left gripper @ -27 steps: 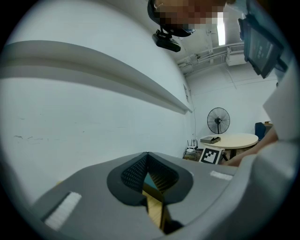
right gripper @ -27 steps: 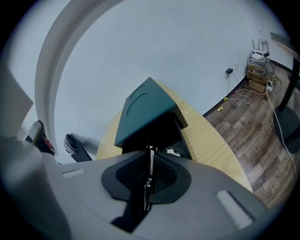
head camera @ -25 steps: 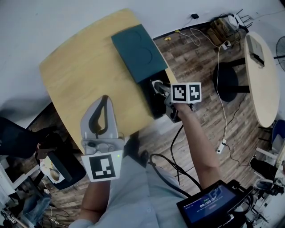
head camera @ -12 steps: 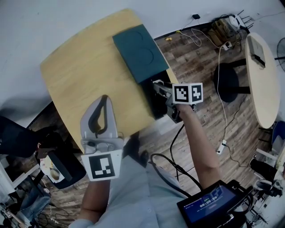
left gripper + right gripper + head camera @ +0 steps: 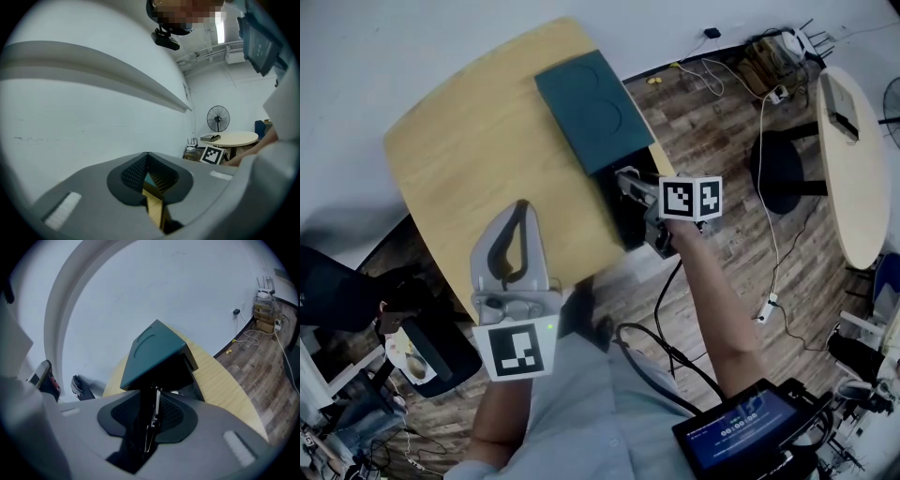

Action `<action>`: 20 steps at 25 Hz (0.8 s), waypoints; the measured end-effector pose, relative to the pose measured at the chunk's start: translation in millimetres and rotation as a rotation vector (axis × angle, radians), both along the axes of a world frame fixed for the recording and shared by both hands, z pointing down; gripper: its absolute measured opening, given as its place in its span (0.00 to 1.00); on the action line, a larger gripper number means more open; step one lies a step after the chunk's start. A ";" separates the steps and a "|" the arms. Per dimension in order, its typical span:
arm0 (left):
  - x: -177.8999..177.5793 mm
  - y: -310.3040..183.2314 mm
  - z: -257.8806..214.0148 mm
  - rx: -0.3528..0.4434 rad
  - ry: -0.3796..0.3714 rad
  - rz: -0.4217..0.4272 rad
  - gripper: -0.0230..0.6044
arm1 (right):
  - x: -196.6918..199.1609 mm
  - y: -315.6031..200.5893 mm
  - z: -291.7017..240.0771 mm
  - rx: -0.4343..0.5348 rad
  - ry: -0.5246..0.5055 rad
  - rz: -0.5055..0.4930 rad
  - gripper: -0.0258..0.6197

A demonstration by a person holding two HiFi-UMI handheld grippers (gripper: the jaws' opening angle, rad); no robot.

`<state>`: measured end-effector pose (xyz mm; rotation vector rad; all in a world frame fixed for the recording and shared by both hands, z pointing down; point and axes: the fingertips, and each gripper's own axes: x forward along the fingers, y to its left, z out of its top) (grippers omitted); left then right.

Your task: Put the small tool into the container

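Right gripper view: small tool (image 5: 154, 410), a thin metal piece, stands upright in the gap between the right gripper's (image 5: 150, 391) fingers (image 5: 172, 413). The fingers have just been opening and are now partly open. There is a dark gap on the tool's left and the pads are not squeezing it. The tool sits close to the right-hand pad; contact can't be told. Just ahead of the tips is the container (image 5: 176, 376), with a black open compartment on the near side and a teal lid (image 5: 152, 352) above and beyond it.

Head view: the container sits at the right edge of the wooden counter (image 5: 478, 159). The right gripper is over its black open part, and the tool itself is too small to make out here.

The left gripper (image 5: 517, 208) hangs over the near part of the counter, well apart from the container. Its fingertips are together with nothing between them, and only the counter shows through the slot lower down in the left gripper view.

Around: wood floor (image 5: 712, 122) with cables (image 5: 769, 234), a round table (image 5: 853, 159) at far right, a fan (image 5: 218, 118) beside it, and a lit screen (image 5: 741, 436) at the bottom right.
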<state>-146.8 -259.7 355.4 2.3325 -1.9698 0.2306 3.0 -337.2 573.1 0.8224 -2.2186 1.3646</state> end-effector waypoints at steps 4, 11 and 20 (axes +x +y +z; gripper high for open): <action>-2.7 0.0 0.0 -0.003 0.002 -0.003 0.05 | 0.0 -0.6 0.2 0.005 -0.012 0.005 0.19; -2.2 -1.1 -2.0 0.005 -0.010 0.005 0.05 | -2.4 -5.8 1.5 0.047 0.040 -0.019 0.16; -4.7 -6.3 -9.0 0.016 0.003 0.006 0.05 | -9.3 -4.3 -9.2 0.046 -0.082 -0.016 0.29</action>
